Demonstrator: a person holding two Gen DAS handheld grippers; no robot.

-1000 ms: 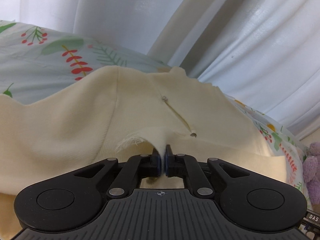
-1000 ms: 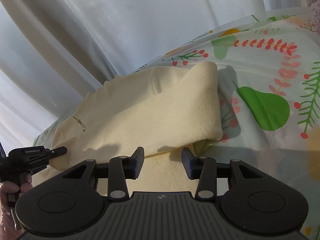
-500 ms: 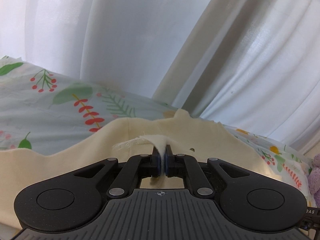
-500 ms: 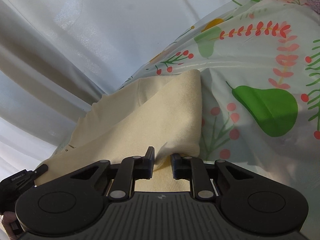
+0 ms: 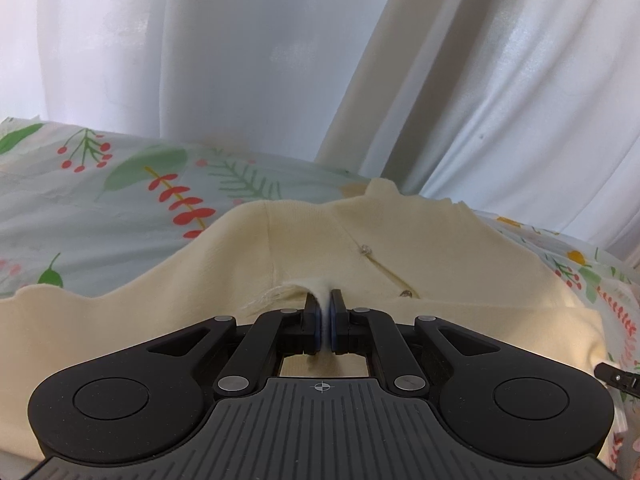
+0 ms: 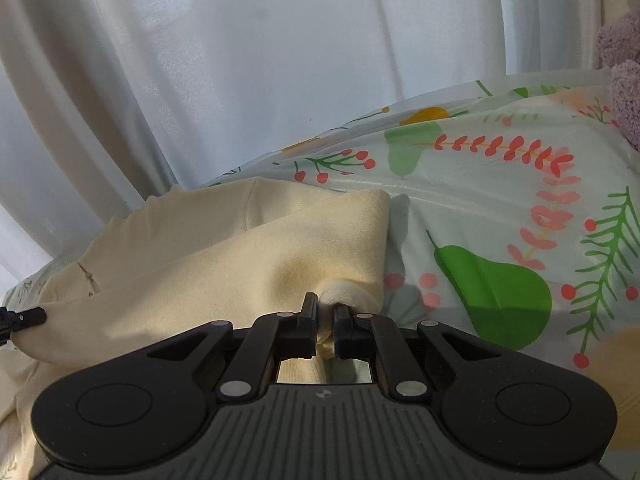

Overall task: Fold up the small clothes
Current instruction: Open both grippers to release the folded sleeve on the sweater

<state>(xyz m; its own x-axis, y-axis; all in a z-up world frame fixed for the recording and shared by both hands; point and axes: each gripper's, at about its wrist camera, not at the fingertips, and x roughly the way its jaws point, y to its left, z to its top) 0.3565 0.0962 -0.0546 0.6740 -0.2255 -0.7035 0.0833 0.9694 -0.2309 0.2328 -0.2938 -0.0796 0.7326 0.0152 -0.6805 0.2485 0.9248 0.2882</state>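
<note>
A small cream garment point(image 5: 400, 240) lies partly folded on a floral sheet, with a thin zip or pin line near its middle. My left gripper point(image 5: 325, 306) is shut on a frayed edge of the garment. In the right wrist view the garment point(image 6: 240, 256) has a folded flap on top. My right gripper point(image 6: 325, 310) is shut on the garment's near right corner, bunching the cloth between the fingers. The tip of the left gripper point(image 6: 24, 316) shows at the far left edge.
The floral sheet point(image 6: 500, 208) with green pears and red berries covers the surface. White curtains point(image 5: 280, 60) hang close behind. A purple plush toy point(image 6: 624, 72) sits at the far right. The other gripper's tip point(image 5: 616, 376) shows at the right edge.
My right gripper closed from open onto the garment's corner. My left gripper, still shut on the frayed edge, tilted up and then back down toward the garment.
</note>
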